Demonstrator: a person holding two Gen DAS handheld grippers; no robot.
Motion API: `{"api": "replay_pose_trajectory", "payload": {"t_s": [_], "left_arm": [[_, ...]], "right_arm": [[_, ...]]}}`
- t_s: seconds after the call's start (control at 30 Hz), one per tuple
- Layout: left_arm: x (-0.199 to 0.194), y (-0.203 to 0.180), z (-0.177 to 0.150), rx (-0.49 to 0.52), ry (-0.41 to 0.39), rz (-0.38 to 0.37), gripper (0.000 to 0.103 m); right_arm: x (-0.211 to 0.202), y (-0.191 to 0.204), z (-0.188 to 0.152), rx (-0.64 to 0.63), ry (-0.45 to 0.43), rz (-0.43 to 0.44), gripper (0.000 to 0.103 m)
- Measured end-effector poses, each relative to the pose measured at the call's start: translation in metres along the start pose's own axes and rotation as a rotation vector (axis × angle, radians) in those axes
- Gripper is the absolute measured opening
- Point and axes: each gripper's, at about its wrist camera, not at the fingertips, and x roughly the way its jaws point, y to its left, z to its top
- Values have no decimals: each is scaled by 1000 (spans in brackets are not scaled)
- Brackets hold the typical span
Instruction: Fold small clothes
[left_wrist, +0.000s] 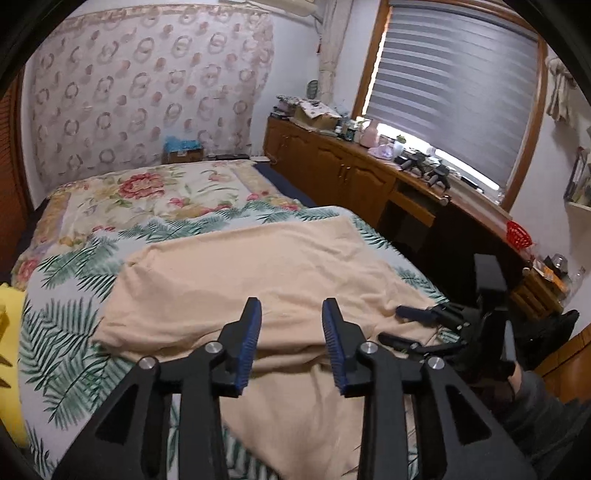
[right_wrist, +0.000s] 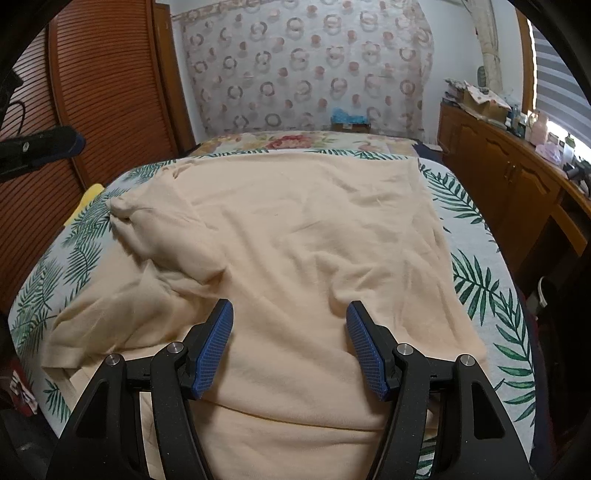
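Peach garment (right_wrist: 295, 240), spread rumpled on the leaf-print bed (right_wrist: 480, 280); left claw (left_wrist: 291, 343) part-open and empty above its near fold, right claw (right_wrist: 290, 347) wide and empty over its near edge; bunched sleeve (right_wrist: 125, 210) judged likely to be dragged askew if one layer were pinched.

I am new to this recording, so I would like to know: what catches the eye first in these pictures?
First, the big peach garment, spread and partly folded over the palm-leaf bedspread in the middle. Next, two black tools with blue pads above its near edge: the left tool and the right tool, both open, gripping nothing. Behind hangs a ring-patterned curtain.
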Motion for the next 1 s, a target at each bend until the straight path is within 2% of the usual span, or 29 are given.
{"api": "replay_pose_trajectory", "payload": {"t_s": [0.2,0.47,0.8,1.0], "left_arm": [[-10,35,-26,-57,4,82,35],[-21,79,-65,-119,37,230,35],[-30,100,-81,-152,41,272,36],[-35,105,-81,-162,28,275,36]], "right_arm": [[1,0,0,-1,4,-3,65],[5,0,0,-16,19,-10,65],[3,6,5,-69,15,-41,65],[-6,13,29,-126,-19,-15,65]]}}
